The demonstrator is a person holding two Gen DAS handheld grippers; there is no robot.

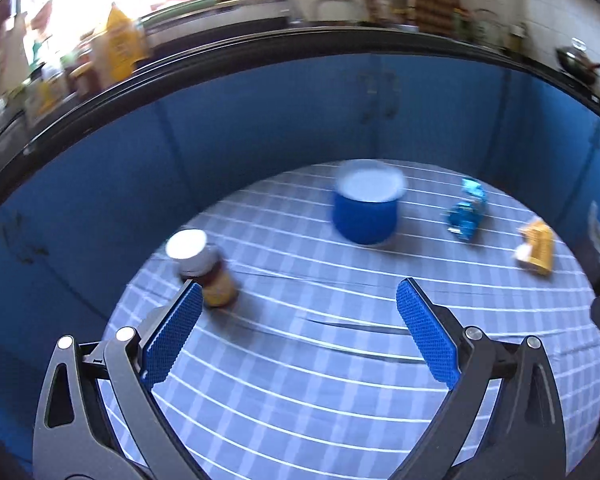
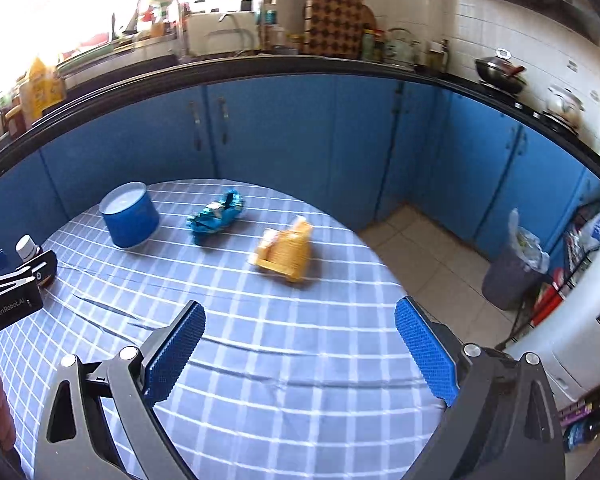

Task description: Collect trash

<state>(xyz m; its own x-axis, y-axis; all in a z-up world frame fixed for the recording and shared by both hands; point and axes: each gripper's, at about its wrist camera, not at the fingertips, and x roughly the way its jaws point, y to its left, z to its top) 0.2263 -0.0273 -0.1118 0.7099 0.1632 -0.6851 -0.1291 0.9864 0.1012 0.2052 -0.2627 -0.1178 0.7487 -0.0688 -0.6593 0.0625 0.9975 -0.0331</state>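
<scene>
Table: we see a round top under a blue-grey cloth (image 2: 284, 360) with a white grid, creased near the grippers.
Left gripper (image 1: 299, 300): our view shows its jaws spread wide, holding nothing; the pads are blue with a fine knurled texture, on dark metal arms.
Right gripper (image 2: 300, 320): likewise released and empty, above the cloth.
Blue wrapper (image 2: 216, 218): crumpled glossy foil, its long axis running left to right, just right of the cup.
Yellow wrapper (image 2: 286, 250): flattened packet with a ribbed face, narrow end pointing away from us, near the table's right edge.
Blue cup (image 2: 130, 216): smooth paper cylinder, upright, white inside.
Bottle (image 1: 206, 270): amber plastic, white round cap, yellow label, upright, touching or just behind the left gripper's left pad; we cannot tell which.
</scene>
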